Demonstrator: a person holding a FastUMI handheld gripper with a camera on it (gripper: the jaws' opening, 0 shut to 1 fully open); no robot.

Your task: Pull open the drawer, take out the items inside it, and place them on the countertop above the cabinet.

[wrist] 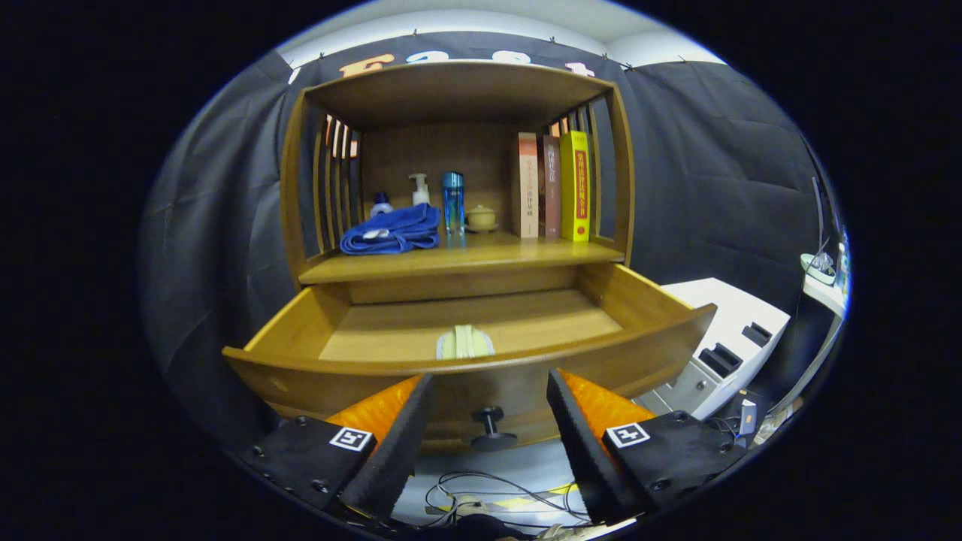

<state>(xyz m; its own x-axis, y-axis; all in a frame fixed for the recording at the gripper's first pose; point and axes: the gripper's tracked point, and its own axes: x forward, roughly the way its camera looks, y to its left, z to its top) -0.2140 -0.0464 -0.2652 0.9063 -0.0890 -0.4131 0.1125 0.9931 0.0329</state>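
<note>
Drawer [481, 353] stands pulled out, a small pale item [465, 343] lying inside near its front wall; its knob [489, 422] sits between the gripper [488, 409] fingers (spread wide, gripping nothing), blue cloth [392, 231] on the countertop [481, 259] above

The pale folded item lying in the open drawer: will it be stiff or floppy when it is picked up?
The pale folded item looks like cloth lying flat on the drawer floor, so probably floppy and light. It may unfold or sag when lifted. The open hand-held gripper flanks the knob, touching nothing.
</note>
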